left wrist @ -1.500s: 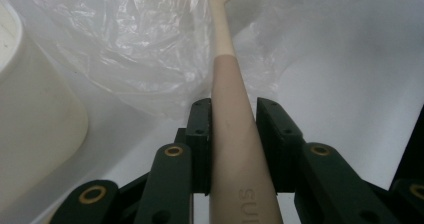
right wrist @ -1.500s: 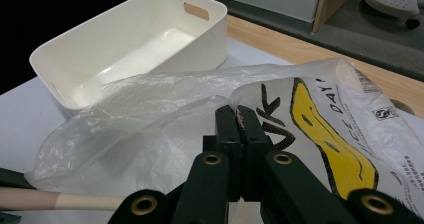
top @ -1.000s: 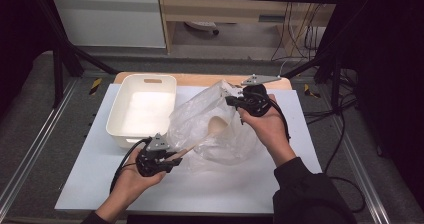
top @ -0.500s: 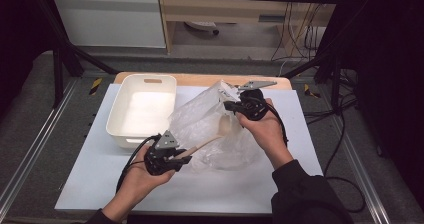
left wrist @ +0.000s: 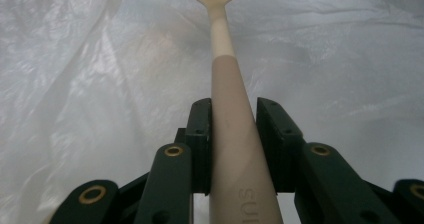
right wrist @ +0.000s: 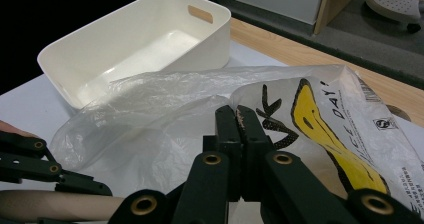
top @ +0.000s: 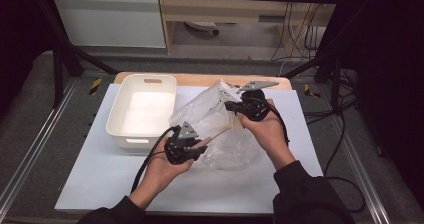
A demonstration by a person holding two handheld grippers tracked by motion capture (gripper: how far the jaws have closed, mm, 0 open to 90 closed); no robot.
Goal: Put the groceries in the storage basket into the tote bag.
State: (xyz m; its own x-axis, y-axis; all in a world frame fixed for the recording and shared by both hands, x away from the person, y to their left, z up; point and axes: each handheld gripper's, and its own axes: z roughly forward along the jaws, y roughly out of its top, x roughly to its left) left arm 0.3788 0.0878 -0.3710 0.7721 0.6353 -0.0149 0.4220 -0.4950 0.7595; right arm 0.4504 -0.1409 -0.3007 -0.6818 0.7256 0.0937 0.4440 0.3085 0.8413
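Observation:
My left gripper [top: 202,145] is shut on the handle of a beige spoon [top: 217,133] at the table's front middle. In the left gripper view the pads clamp the spoon [left wrist: 227,109] from both sides, and its bowl points away into the clear plastic bag [left wrist: 100,84]. My right gripper [top: 231,105] is shut on the upper edge of the bag [top: 210,109] and holds it lifted. In the right gripper view the jaws [right wrist: 240,119] pinch the film beside yellow and black print, and the spoon handle [right wrist: 50,204] shows at bottom left.
An empty white bin [top: 116,119] stands to the left of the bag on the white table sheet [top: 100,184]. A wooden strip [top: 200,79] runs along the table's far edge. Black frame bars and cables lie beyond it.
My left gripper has moved right and a little farther from the front edge with the spoon, bringing the bowl up to the bag. The right hand has stayed in place.

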